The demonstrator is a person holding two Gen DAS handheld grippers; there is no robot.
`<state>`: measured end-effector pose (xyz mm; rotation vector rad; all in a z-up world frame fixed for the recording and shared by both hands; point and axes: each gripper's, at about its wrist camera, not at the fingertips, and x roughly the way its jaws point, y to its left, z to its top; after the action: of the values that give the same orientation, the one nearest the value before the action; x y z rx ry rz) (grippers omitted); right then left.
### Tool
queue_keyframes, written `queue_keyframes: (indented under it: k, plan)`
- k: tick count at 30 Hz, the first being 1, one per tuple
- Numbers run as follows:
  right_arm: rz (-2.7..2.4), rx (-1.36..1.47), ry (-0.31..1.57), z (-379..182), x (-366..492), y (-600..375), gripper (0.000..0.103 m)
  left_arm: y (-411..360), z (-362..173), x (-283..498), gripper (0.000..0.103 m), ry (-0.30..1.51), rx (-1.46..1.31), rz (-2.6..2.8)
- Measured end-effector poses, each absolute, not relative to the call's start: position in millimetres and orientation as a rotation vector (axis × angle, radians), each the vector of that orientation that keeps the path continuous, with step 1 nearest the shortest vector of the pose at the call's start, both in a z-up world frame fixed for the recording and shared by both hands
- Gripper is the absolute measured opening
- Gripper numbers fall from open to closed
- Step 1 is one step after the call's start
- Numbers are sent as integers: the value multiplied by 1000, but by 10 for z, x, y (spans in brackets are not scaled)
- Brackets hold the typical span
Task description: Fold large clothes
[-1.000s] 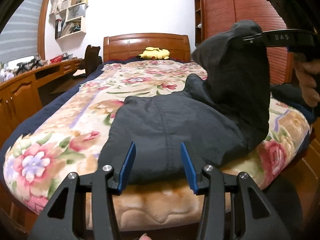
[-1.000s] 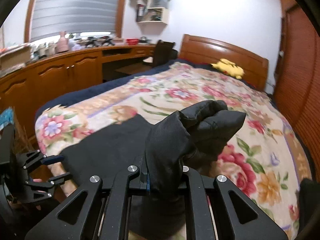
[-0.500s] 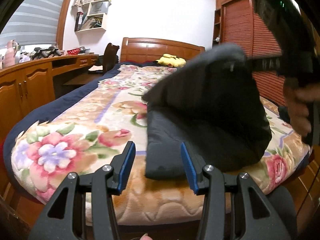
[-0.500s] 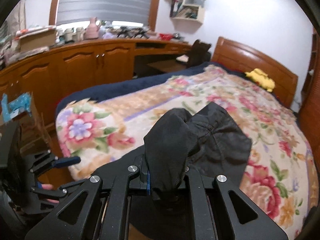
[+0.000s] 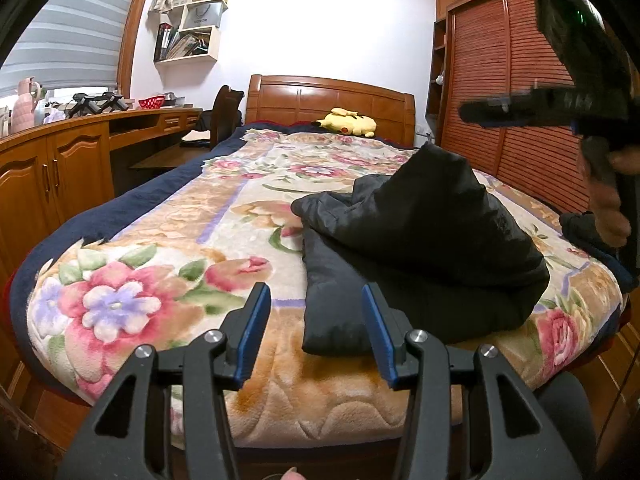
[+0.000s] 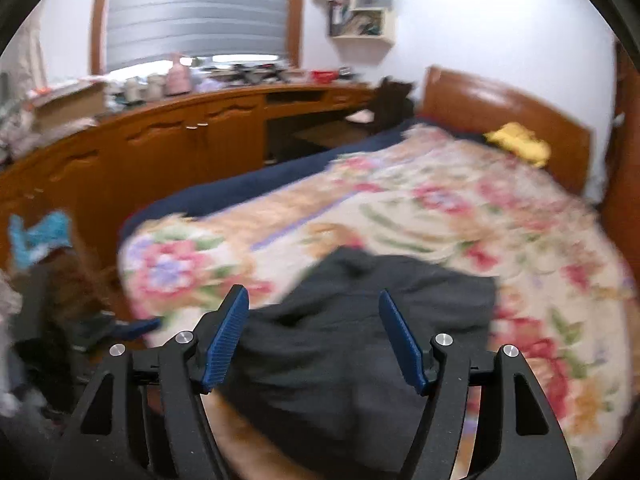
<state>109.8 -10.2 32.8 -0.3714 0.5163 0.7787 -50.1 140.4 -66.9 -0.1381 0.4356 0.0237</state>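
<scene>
A large black garment lies folded over on itself at the foot of the floral bed; its upper layer stands in a loose peak. It also shows in the right wrist view, blurred. My left gripper is open and empty, just in front of the garment's near left corner. My right gripper is open and empty above the garment. In the left wrist view the right gripper's body hangs high at the right, clear of the cloth.
A yellow plush toy lies by the wooden headboard. A wooden desk and cabinets run along the left wall, a chair beside them. A slatted wardrobe stands at the right. More dark cloth lies at the bed's right edge.
My right gripper carried the garment's end leftwards over the rest, then opened and let go. The cloth dropped onto the lower layer. The left gripper stayed open.
</scene>
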Motion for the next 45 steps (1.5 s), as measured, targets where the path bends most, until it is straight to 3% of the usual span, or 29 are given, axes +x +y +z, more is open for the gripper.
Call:
queue_keyframes:
  k: [19, 34, 45]
  plan:
    - [744, -408, 725, -946, 1353, 21, 68, 1550, -373, -611, 47, 412, -111, 54]
    - [732, -365, 635, -361, 1770, -562, 67, 1494, -646, -235, 48, 525, -71, 14]
    - [594, -323, 693, -582, 2614, -1023, 67, 1510, -919, 4, 48, 595, -88, 14]
